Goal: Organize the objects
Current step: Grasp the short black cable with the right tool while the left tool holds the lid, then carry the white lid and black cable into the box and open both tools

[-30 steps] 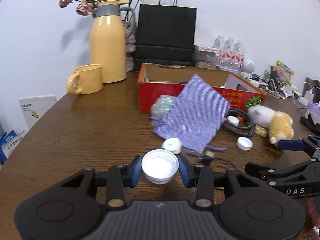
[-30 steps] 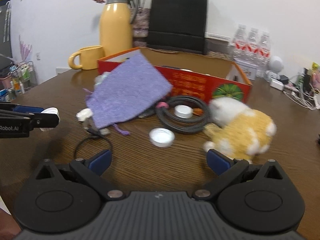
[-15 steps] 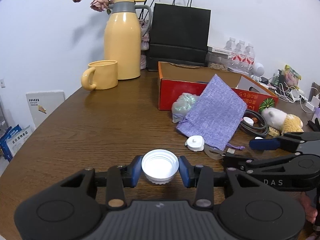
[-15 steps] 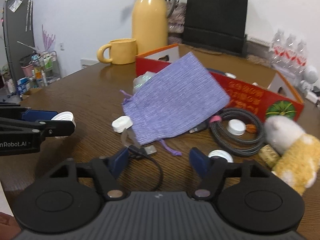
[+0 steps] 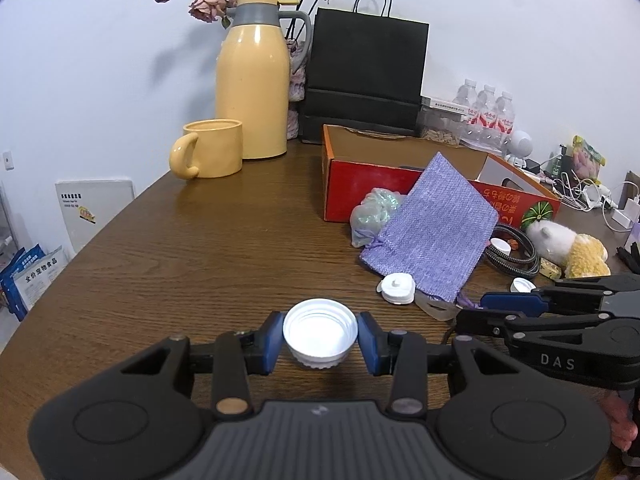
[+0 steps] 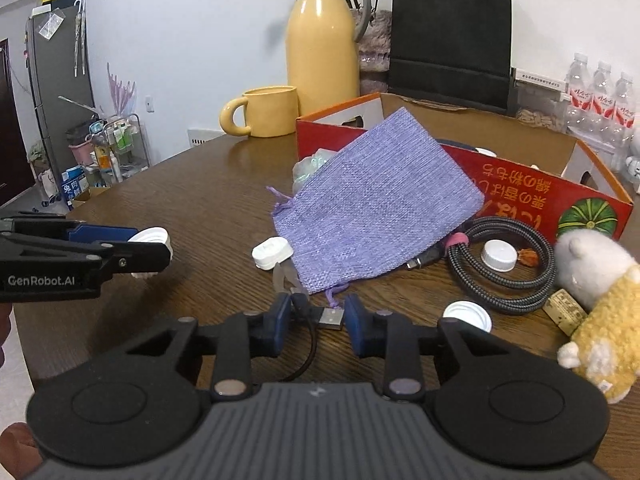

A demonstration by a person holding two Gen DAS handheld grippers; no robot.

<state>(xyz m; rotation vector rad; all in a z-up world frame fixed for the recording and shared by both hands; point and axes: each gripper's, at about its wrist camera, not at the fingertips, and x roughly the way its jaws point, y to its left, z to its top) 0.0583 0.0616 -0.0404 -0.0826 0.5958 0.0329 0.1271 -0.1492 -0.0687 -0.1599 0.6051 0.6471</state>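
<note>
My left claw [image 5: 320, 339] is gripping a round white plastic bottle cap [image 5: 320, 334] above the brown wooden table [image 5: 192, 248]. My right claw [image 6: 316, 326] has just been closing around the thin black USB cable's plug [image 6: 331, 317], pads not yet pressing.

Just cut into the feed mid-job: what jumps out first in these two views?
The left claw grips a white bottle cap, open side up, over the brown table. The right claw has just been closing around a black USB cable plug; contact is unclear. Behind, a purple pouch leans on the red cardboard box, with a tall yellow thermos at the back.
</note>
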